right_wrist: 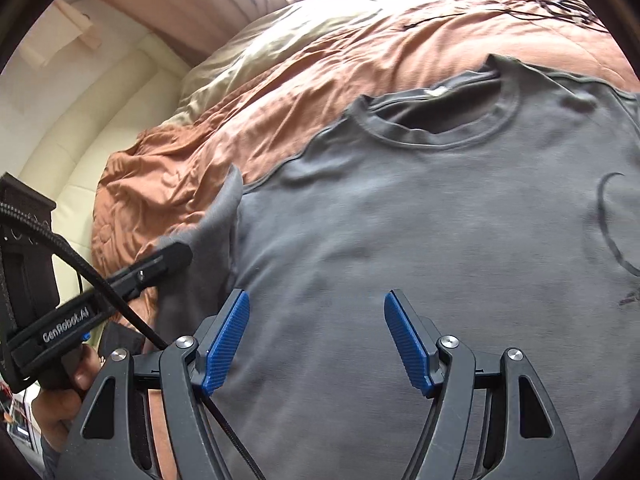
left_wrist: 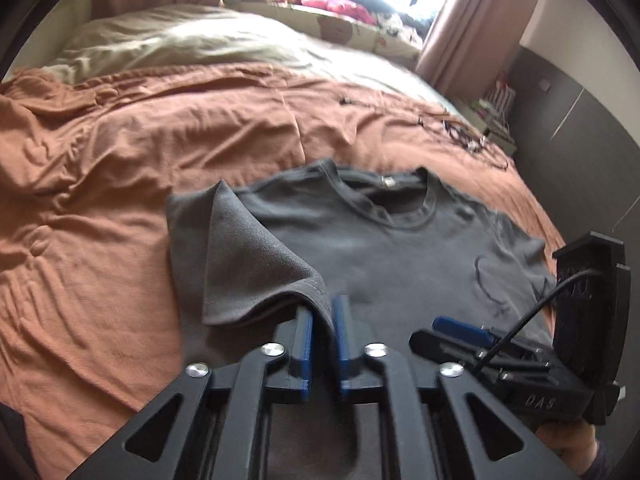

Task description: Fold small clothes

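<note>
"DAS" read on right tongs (left_wrist: 460, 330), gaping, empty; "GenRobot.AI" on left tongs (left_wrist: 323, 320), narrowly parted, grey T-shirt (left_wrist: 400, 248) sleeve between, unpinched.

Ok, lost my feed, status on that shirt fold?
Left gripper slack around sleeve, folded inward. Right gripper open, empty, over grey T-shirt. Cables on bedspread, apart from shirt.

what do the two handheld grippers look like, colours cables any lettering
Both are black linkage frames with silver pivot bolts and ribbed blue pads. The left gripper shows a braided black cable and white "GenRobot.AI" lettering on its side in the right wrist view. The right gripper has a black cable and embossed "DAS" on its body in the left wrist view.
</note>
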`<state>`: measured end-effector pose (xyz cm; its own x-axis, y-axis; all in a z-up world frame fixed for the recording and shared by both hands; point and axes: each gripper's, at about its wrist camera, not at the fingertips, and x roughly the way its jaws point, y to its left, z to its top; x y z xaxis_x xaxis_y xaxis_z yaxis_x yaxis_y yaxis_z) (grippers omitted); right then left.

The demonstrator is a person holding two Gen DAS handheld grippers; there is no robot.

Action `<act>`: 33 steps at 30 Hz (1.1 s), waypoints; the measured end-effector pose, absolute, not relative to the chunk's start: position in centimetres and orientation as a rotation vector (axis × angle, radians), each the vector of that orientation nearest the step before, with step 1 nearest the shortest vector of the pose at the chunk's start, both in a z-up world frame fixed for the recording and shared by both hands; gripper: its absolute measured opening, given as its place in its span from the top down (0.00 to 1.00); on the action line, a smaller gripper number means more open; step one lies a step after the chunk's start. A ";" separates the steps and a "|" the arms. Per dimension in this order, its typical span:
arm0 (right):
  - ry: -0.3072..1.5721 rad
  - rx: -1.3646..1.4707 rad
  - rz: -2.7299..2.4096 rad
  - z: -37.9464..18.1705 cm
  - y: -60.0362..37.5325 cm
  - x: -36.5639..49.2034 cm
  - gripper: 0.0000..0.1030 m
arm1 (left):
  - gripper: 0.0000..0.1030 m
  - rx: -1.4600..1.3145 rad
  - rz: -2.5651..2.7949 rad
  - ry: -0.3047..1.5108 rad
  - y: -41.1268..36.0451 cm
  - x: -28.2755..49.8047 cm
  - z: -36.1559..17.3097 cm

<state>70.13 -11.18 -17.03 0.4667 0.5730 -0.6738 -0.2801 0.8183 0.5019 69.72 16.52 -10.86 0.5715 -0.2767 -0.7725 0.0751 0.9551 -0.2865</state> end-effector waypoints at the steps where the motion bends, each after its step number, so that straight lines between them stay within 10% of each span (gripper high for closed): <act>1: 0.949 0.339 0.536 -16.9 -11.3 70.0 0.34 | 0.67 -0.247 -0.213 0.950 16.6 69.6 -11.0; 4: 0.937 0.308 0.544 -16.4 -10.9 69.6 0.34 | 0.41 -0.259 -0.195 0.914 17.4 69.0 -10.6; 11: 0.918 0.141 0.557 -15.8 -7.1 69.7 0.34 | 0.41 -0.243 -0.097 0.923 20.9 67.9 -11.2; 18: 0.953 -0.081 0.562 -17.1 -2.3 71.5 0.34 | 0.62 -0.253 -0.050 0.995 24.1 66.9 -14.8; 33: 0.921 -0.451 0.536 -20.8 6.0 74.8 0.34 | 0.62 -0.285 -0.064 1.015 27.0 66.1 -18.2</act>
<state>74.79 5.98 -20.84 0.4930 0.2388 -0.8366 -0.6095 0.7810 -0.1362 66.11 26.98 -18.22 0.5292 -0.1843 -0.8283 -0.0786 0.9613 -0.2642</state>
